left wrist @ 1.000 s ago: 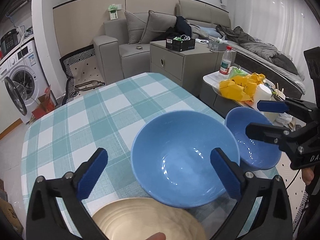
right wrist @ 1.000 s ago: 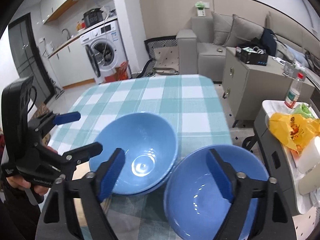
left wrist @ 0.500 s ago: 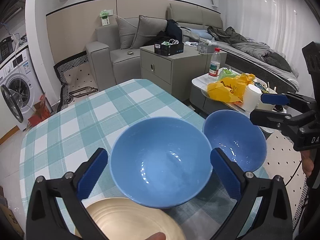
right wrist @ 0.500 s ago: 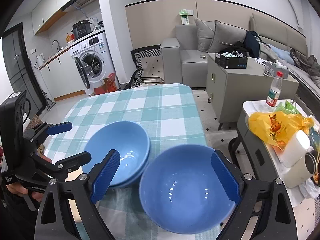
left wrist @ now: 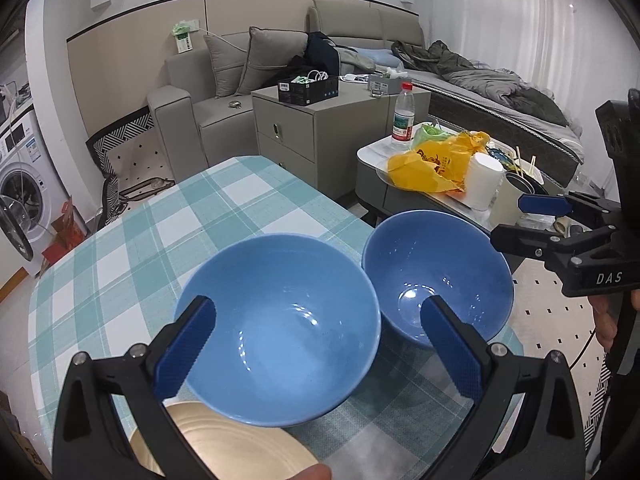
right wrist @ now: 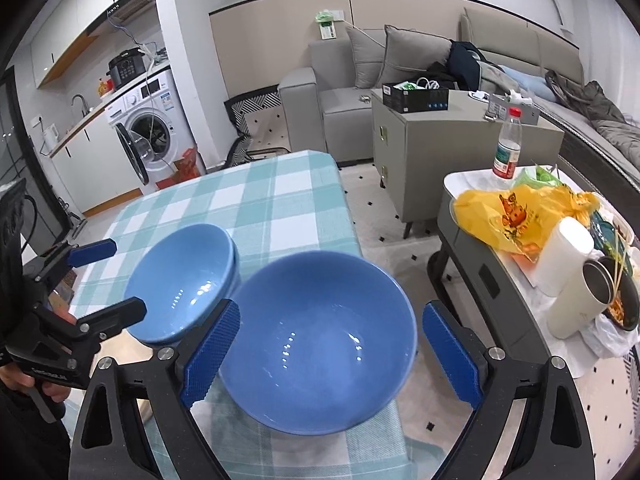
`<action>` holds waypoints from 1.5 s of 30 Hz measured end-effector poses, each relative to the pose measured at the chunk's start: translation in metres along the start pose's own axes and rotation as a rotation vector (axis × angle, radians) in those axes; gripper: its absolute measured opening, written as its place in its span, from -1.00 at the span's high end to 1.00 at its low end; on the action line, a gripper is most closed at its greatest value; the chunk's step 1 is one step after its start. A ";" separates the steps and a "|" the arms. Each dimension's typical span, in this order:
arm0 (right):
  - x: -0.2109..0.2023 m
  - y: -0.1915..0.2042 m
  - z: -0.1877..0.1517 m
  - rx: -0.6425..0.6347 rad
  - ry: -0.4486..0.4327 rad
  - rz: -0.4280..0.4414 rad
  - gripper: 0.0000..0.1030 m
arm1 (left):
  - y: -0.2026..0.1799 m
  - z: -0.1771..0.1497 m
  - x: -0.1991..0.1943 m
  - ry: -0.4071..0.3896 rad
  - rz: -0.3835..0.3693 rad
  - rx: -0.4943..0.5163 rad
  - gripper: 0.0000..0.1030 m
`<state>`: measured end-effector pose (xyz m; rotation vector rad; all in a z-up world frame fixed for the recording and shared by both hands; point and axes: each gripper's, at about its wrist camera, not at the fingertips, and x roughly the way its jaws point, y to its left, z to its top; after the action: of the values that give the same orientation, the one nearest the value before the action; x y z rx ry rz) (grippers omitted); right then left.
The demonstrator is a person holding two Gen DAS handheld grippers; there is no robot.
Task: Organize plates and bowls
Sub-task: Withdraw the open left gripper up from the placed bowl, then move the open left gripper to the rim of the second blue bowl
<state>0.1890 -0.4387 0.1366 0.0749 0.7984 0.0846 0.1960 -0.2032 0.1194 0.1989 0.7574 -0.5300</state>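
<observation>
Both grippers [left wrist: 316,344] [right wrist: 332,356] wide open, holding nothing. Your R bowl [right wrist: 320,340] sits near table [right wrist: 280,200] edge; a bump cd knock it off.

Showing plain glossy blue on both bowls: stacked bowls [right wrist: 182,280] and single bowl [right wrist: 320,336]. Wearing teal-and-white checks, the tablecloth [left wrist: 160,232]. Glowing pale beige with ringed grooves, the plate [left wrist: 224,448]. Carrying ribbed blue pads [right wrist: 210,354] on black frames.

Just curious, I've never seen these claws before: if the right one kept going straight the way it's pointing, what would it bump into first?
Most likely the blue bowl directly ahead, between the right gripper's open jaws, though depth is hard to judge.
</observation>
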 end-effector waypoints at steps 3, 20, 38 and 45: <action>0.002 -0.004 -0.004 0.010 0.012 -0.007 -0.83 | -0.002 0.001 0.005 0.010 0.001 0.000 -1.00; 0.036 -0.030 -0.023 0.053 0.083 -0.081 -0.83 | -0.005 -0.005 0.008 0.011 -0.058 -0.017 -0.98; 0.065 -0.045 -0.037 0.055 0.169 -0.098 -0.22 | -0.014 -0.009 0.020 0.027 -0.062 0.025 -0.98; 0.071 -0.049 -0.041 0.030 0.202 -0.143 -0.08 | -0.019 -0.007 0.024 0.033 -0.073 0.037 -0.98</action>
<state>0.2119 -0.4781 0.0528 0.0380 1.0047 -0.0563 0.1963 -0.2260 0.0974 0.2150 0.7896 -0.6114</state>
